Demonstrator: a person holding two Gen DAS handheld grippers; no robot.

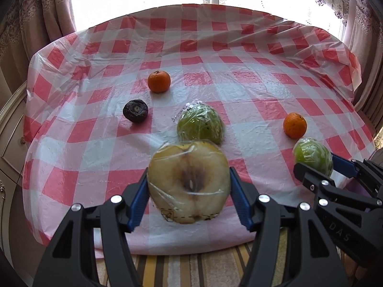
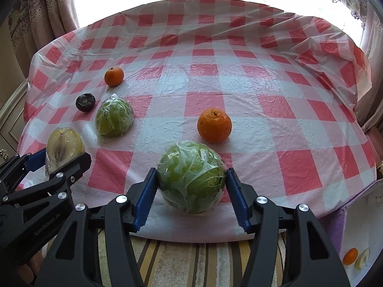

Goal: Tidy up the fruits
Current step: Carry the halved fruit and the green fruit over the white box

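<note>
My left gripper (image 1: 189, 191) is shut on a plastic-wrapped apple half (image 1: 188, 183), cut face toward the camera, near the table's front edge; it also shows in the right wrist view (image 2: 64, 148). My right gripper (image 2: 191, 181) is shut on a wrapped green apple half (image 2: 191, 175), also seen in the left wrist view (image 1: 312, 155). Another wrapped green apple half (image 1: 199, 124) (image 2: 114, 117) lies just behind the left one. Two oranges (image 1: 159, 81) (image 1: 295, 125) and a dark shrivelled fruit (image 1: 135, 110) lie on the cloth.
The table has a red and white checked cloth (image 1: 239, 91) under clear plastic. A white box (image 2: 359, 239) at the lower right holds an orange (image 2: 350, 256) and a pale fruit piece. Curtains and a bright window stand behind. A striped rug lies below.
</note>
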